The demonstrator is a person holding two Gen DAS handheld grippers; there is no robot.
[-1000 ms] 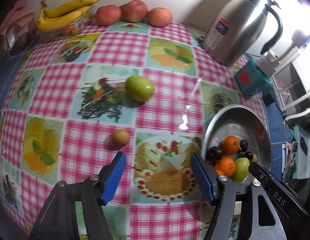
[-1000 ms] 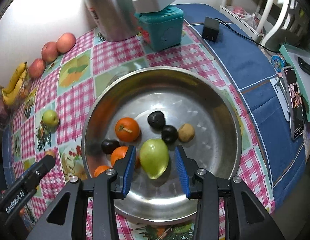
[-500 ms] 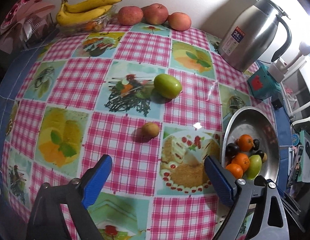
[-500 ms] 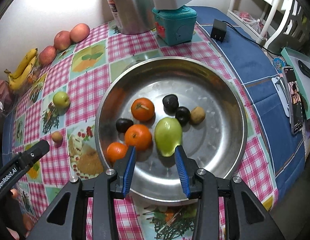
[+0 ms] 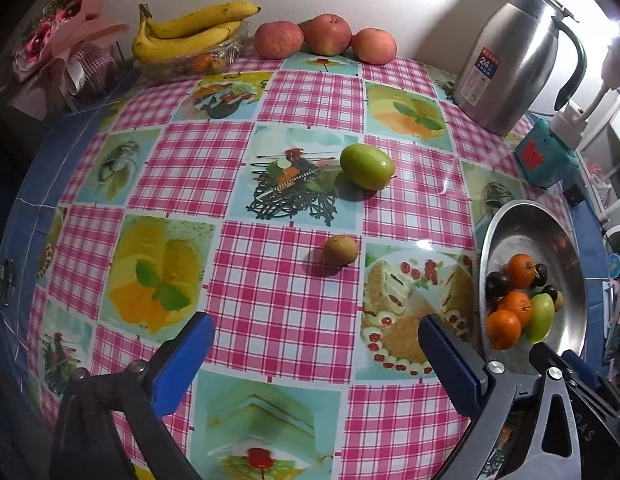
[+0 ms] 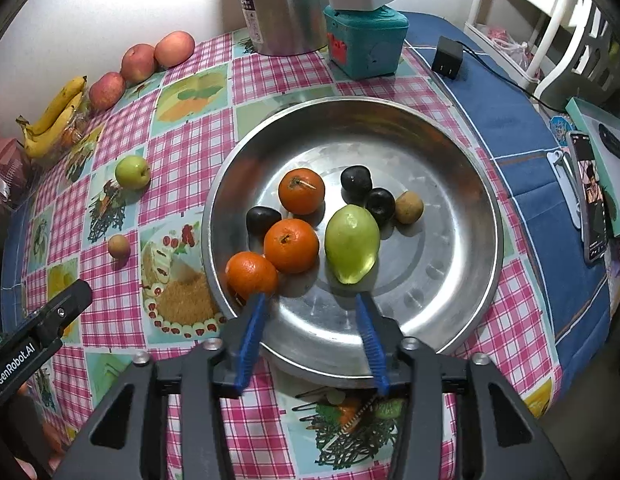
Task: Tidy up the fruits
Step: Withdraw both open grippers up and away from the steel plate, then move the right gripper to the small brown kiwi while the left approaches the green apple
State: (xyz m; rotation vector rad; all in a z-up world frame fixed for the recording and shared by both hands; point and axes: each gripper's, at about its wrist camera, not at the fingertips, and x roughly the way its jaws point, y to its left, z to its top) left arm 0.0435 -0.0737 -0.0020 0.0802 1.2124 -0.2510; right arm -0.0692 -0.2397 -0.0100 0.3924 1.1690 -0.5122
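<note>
In the steel bowl (image 6: 490, 208) lie a pale green fruit (image 6: 352, 244), three oranges (image 6: 292, 244), three dark plums (image 6: 356, 178) and a small brown fruit (image 6: 409, 207). My right gripper (image 6: 310, 300) hangs over the bowl's near side, just short of the green fruit. Its jaws are opening and nothing is between them. A round green fruit (image 5: 366, 166) and a small brown fruit (image 5: 340, 250) lie on the checked cloth. My left gripper (image 5: 314, 330) hovers in front of the brown fruit. Its jaws are wide, still opening, and empty.
Bananas (image 5: 190, 34) and three red apples (image 5: 326, 34) line the back wall. A steel jug (image 5: 510, 60) and a teal box (image 5: 546, 156) stand behind the bowl. A phone (image 6: 590, 196) and a charger (image 6: 448, 58) lie on blue cloth to the right.
The right gripper has let go of the pale green fruit and drawn back toward the bowl's near rim. The left gripper's jaws have spread wide, and it has moved left, away from the bowl.
</note>
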